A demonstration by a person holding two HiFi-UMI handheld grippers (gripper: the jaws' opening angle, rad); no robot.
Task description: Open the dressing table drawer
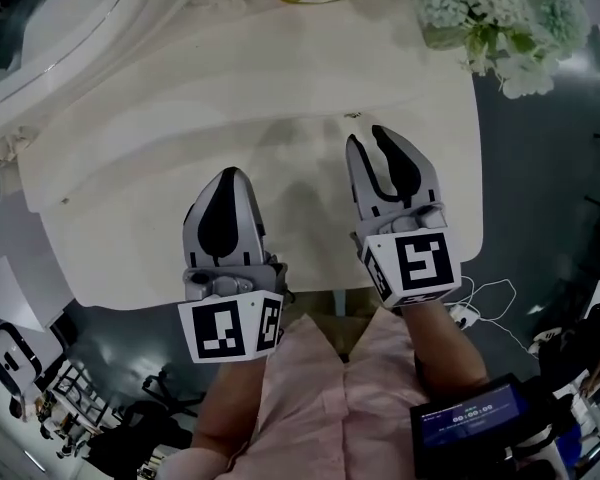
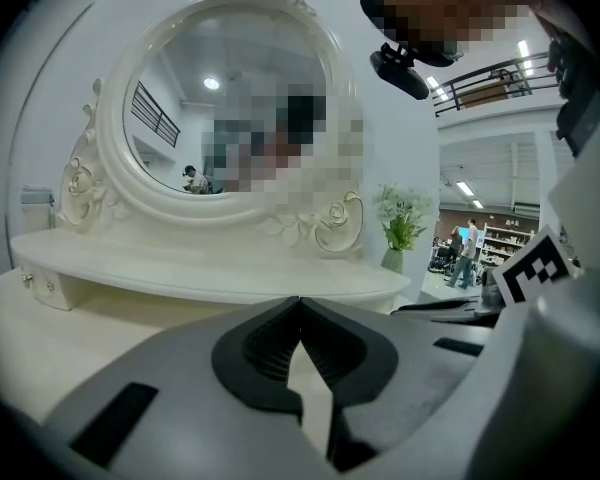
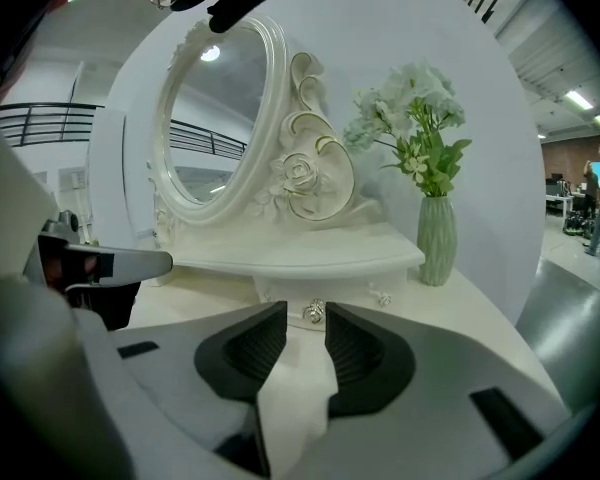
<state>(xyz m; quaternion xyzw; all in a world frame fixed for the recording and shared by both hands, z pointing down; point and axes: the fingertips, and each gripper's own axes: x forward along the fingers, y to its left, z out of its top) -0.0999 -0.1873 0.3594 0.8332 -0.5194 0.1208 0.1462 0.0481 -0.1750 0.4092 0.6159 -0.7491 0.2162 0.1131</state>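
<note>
The left gripper (image 2: 299,300) has its grey jaws closed tight, with nothing in them. The right gripper (image 3: 302,310) has its jaws open, and nothing is held between them. Both hang over the cream white dressing table (image 1: 130,168). The little white drawer (image 3: 285,290) sits shut under the raised white shelf (image 3: 310,253). Its shiny round knob (image 3: 313,313) is just in front of the right jaws, not touching. A green vase of pale flowers (image 3: 437,238) stands nearby.
</note>
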